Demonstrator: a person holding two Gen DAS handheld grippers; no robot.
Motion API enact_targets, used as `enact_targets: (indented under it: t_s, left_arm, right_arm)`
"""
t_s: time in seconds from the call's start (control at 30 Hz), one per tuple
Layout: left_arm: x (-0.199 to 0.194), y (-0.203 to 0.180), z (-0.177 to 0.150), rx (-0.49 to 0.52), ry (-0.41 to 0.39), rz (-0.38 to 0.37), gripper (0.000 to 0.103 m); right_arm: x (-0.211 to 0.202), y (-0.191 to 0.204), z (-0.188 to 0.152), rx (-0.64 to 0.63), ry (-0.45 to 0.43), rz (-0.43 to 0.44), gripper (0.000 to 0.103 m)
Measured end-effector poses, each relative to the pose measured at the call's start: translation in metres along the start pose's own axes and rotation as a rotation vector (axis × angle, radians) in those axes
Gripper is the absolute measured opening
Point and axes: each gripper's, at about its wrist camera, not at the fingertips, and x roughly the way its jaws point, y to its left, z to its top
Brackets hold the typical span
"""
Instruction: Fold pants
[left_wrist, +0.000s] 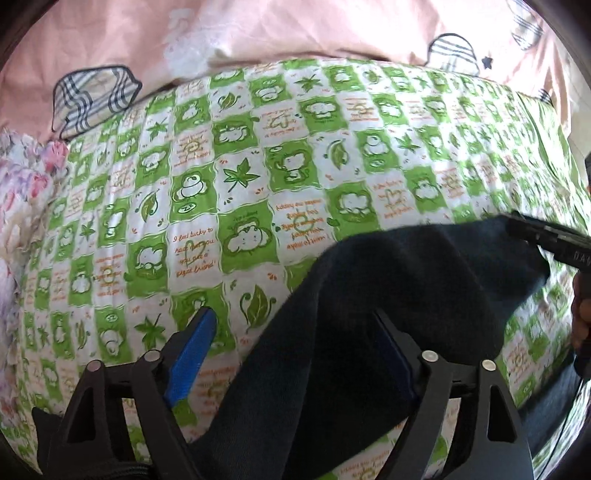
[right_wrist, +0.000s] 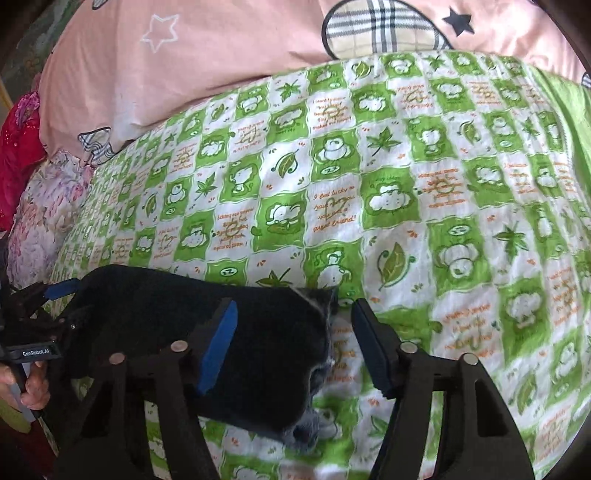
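Observation:
Dark navy pants (left_wrist: 388, 302) lie bunched on the green-and-white patterned bedspread (left_wrist: 229, 177). In the left wrist view the cloth runs between the wide-open jaws of my left gripper (left_wrist: 295, 325) and drapes over its right finger. My right gripper shows there at the far right (left_wrist: 546, 240), at the pants' far corner. In the right wrist view the pants (right_wrist: 258, 350) lie between and under the open jaws of my right gripper (right_wrist: 291, 317), with a pale-edged end near the middle. My left gripper (right_wrist: 48, 295) sits at the pants' left end.
A pink duvet (left_wrist: 295, 29) with plaid patches lies along the far side of the bed. A floral cloth (left_wrist: 22, 192) is at the left, with a red cloth (right_wrist: 18, 155) beyond it. The bedspread (right_wrist: 443, 184) stretches wide to the far and right sides.

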Motion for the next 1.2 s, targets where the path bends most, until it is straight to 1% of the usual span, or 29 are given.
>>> enact_targets:
  t_s: [0.03, 0.07, 0.1, 0.13, 0.17, 0.2, 0.27, 0.33, 0.47, 0.53, 0.67, 0.8, 0.93, 1.03, 1.2]
  left_arm:
    - [0.003, 0.002, 0.002, -0.009, 0.003, -0.005, 0.079]
    - [0.006, 0.003, 0.003, -0.011, 0.009, -0.008, 0.073]
    - [0.010, 0.003, 0.006, -0.010, 0.019, -0.013, 0.068]
    - [0.013, 0.002, 0.007, -0.007, 0.032, -0.031, 0.055]
    - [0.015, 0.001, 0.007, -0.001, 0.040, -0.053, 0.038]
    - [0.016, 0.000, 0.007, 0.006, 0.044, -0.075, 0.033]
    - [0.011, -0.004, 0.004, 0.029, 0.026, -0.072, 0.018]
    - [-0.001, -0.008, 0.000, 0.046, 0.000, -0.090, 0.014]
    - [-0.039, -0.014, -0.017, 0.062, -0.068, -0.165, 0.011]
    - [-0.060, -0.020, -0.030, 0.080, -0.104, -0.202, 0.010]
    - [-0.091, -0.036, -0.061, 0.113, -0.143, -0.252, 0.010]
    - [-0.115, -0.051, -0.095, 0.136, -0.142, -0.291, 0.010]
    - [-0.126, -0.065, -0.127, 0.168, -0.132, -0.306, 0.010]
    - [-0.130, -0.071, -0.143, 0.178, -0.122, -0.312, 0.009]
    - [-0.141, -0.079, -0.170, 0.192, -0.122, -0.338, 0.009]
  right_arm:
    - [0.003, 0.001, 0.000, -0.002, 0.005, 0.004, 0.050]
    - [0.005, 0.002, 0.000, -0.005, 0.010, 0.007, 0.046]
    - [0.005, 0.002, 0.000, -0.007, 0.007, 0.002, 0.035]
    - [0.004, 0.002, 0.000, -0.007, 0.001, -0.004, 0.022]
    - [0.002, 0.001, 0.000, -0.007, -0.008, -0.003, 0.015]
    - [-0.003, 0.001, 0.000, -0.008, -0.019, 0.005, 0.011]
    - [-0.014, 0.001, 0.000, -0.021, -0.042, 0.021, 0.010]
    - [-0.031, 0.003, -0.001, -0.042, -0.078, 0.040, 0.009]
    - [-0.073, 0.000, -0.007, -0.094, -0.159, 0.070, 0.009]
    - [-0.090, -0.003, -0.012, -0.123, -0.186, 0.073, 0.009]
    - [-0.117, -0.015, -0.031, -0.167, -0.217, 0.078, 0.009]
    - [-0.135, -0.026, -0.070, -0.212, -0.218, 0.085, 0.009]
    - [-0.150, -0.028, -0.108, -0.247, -0.228, 0.074, 0.008]
    - [-0.164, -0.028, -0.131, -0.258, -0.241, 0.074, 0.008]
    - [-0.182, -0.025, -0.157, -0.297, -0.245, 0.050, 0.008]
